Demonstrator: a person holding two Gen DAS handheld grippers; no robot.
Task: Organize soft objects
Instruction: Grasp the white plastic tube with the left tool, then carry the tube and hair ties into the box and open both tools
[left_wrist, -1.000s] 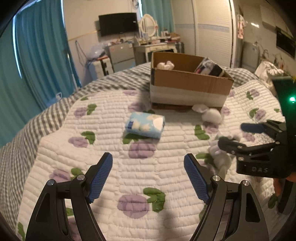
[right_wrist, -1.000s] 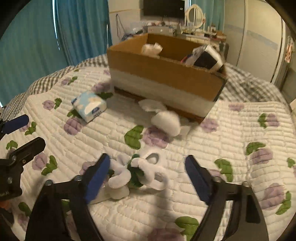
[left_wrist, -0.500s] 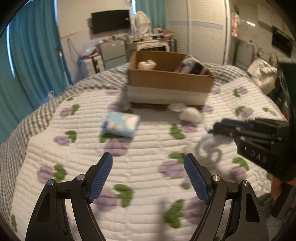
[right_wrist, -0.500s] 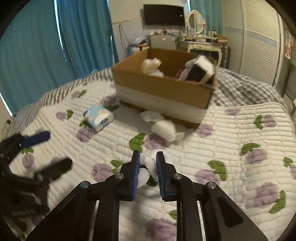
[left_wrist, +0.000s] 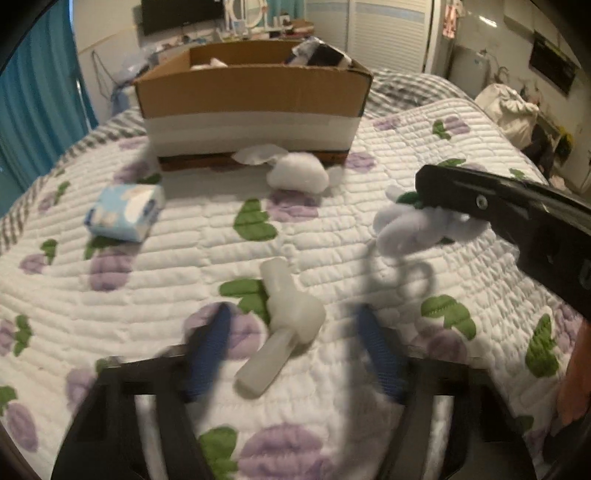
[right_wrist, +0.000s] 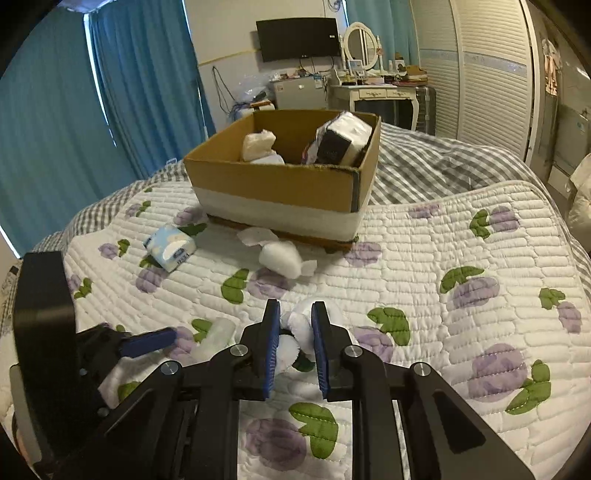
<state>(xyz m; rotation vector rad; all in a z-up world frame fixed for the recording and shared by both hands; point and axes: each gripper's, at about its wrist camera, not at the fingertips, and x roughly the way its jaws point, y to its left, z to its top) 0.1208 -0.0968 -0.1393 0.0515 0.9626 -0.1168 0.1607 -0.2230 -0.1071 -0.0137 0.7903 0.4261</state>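
Note:
My right gripper (right_wrist: 294, 325) is shut on a white fluffy soft toy (right_wrist: 295, 326) with a green part and holds it above the quilt; the toy also shows in the left wrist view (left_wrist: 410, 225). My left gripper (left_wrist: 291, 328) is open, its blurred blue pads either side of a white tube-shaped soft object (left_wrist: 284, 317) lying on the quilt. A cardboard box (right_wrist: 284, 184) with several items stands at the back. A white pouch (right_wrist: 280, 254) and a blue tissue pack (right_wrist: 170, 247) lie in front of it.
The quilted bedspread (right_wrist: 461, 332) with purple flowers covers the bed; a grey checked blanket (right_wrist: 436, 166) lies behind. Teal curtains (right_wrist: 110, 92) hang at the left. A dresser (right_wrist: 369, 96) and wardrobe stand beyond the bed.
My right gripper closed on the white fluffy toy and lifted it. My left gripper moved forward and right, coming down around the white tube-shaped object.

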